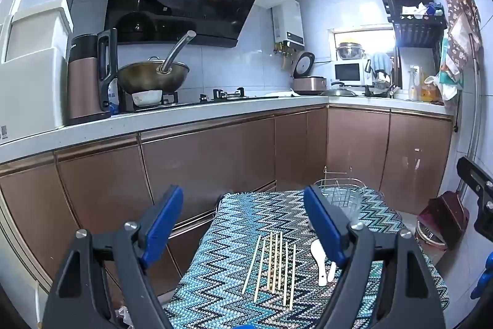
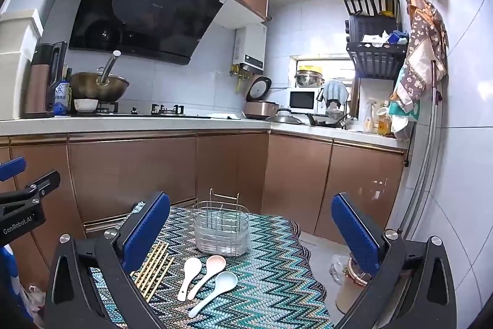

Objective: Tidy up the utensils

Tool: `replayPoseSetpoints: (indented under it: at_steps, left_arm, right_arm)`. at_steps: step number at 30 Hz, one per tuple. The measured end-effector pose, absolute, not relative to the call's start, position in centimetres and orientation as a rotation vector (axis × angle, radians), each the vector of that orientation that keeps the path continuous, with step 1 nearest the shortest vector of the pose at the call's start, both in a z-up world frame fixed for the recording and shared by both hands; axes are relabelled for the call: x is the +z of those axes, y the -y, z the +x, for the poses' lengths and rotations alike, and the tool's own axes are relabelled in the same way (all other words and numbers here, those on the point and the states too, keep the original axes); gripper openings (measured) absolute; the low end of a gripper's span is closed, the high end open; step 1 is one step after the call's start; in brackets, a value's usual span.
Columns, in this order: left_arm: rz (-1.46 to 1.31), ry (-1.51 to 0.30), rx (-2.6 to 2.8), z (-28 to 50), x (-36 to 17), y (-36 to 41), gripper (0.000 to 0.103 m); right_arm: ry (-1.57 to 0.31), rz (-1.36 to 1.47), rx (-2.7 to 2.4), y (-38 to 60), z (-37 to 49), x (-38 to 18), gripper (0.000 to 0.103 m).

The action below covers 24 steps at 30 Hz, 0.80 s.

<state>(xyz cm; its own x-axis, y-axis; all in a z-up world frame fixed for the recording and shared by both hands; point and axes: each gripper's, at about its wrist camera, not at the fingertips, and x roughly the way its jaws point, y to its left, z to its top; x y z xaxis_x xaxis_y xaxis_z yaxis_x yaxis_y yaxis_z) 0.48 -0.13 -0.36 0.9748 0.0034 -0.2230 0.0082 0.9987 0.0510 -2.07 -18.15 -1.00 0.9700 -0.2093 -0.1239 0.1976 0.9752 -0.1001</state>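
Observation:
Several wooden chopsticks (image 1: 272,264) lie side by side on a zigzag-patterned cloth (image 1: 240,224) over a small table; they also show in the right wrist view (image 2: 155,267). Three soup spoons lie beside them: white (image 2: 188,272), pink (image 2: 209,270) and pale blue (image 2: 217,289). A wire utensil holder (image 2: 220,228) stands upright at the far end of the cloth (image 2: 271,267). My left gripper (image 1: 243,224) is open and empty above the chopsticks. My right gripper (image 2: 251,230) is open and empty above the spoons.
Brown kitchen cabinets (image 2: 132,171) stand close behind the table. The counter (image 1: 185,116) holds a wok (image 1: 154,76), a kettle (image 1: 89,76) and a rice cooker (image 2: 260,107). A bag and jar (image 2: 351,273) sit on the floor at right.

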Motion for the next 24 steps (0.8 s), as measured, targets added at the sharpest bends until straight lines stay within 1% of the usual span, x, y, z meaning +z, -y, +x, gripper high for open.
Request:
replayPoseSetpoints:
  at_steps: [24]
  left_arm:
    - [0.03,-0.229,-0.007,0.76,-0.48,-0.17,0.079]
  right_arm:
    - [-0.129,-0.097,-0.215,18.42,-2.0,-1.17,0.103]
